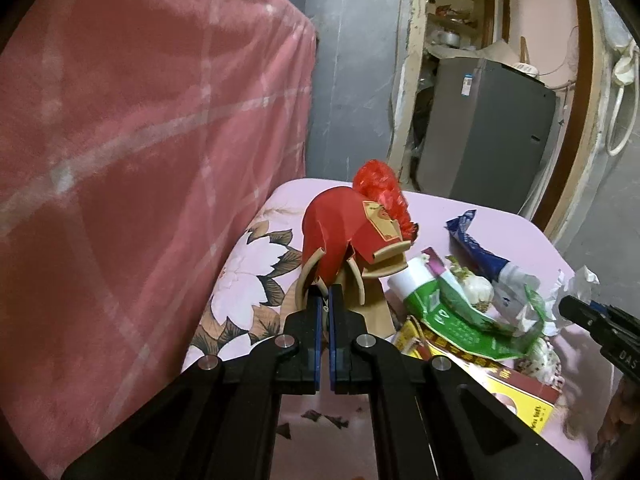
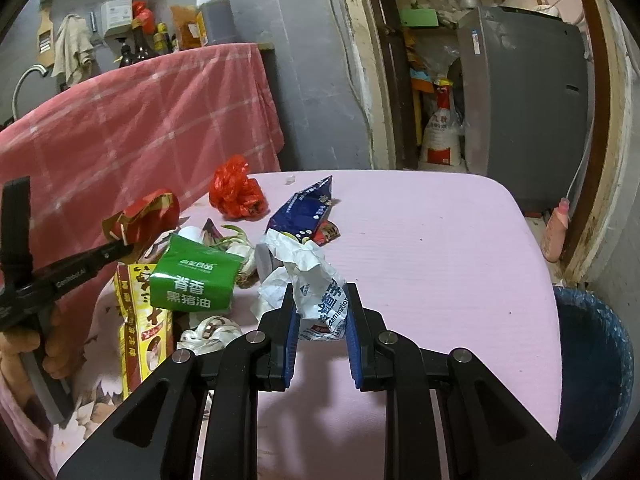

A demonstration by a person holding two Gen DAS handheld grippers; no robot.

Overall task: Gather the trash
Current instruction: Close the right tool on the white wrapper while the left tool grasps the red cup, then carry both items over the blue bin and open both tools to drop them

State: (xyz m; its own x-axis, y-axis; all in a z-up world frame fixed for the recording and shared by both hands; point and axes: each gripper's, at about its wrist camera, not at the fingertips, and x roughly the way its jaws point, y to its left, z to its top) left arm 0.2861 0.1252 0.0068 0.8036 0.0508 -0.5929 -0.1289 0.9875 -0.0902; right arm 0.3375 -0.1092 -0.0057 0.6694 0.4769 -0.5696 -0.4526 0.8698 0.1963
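Left claw (image 1: 325,294) pinches red carton (image 1: 340,228) flap.

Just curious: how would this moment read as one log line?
left gripper: shut on red carton | right gripper: shut on white wrapper

The pink table (image 2: 440,260) lies bare from twelve to three o'clock. Trash pile (image 2: 208,280) blocks nine o'clock; a blue bin (image 2: 592,360) stands at four.

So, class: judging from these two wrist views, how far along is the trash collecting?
Nothing visibly binned yet. In hand: the left gripper is shut on the red carton, and the right gripper pinches the white wrapper. Left on the table: green package, red bag, blue packet.
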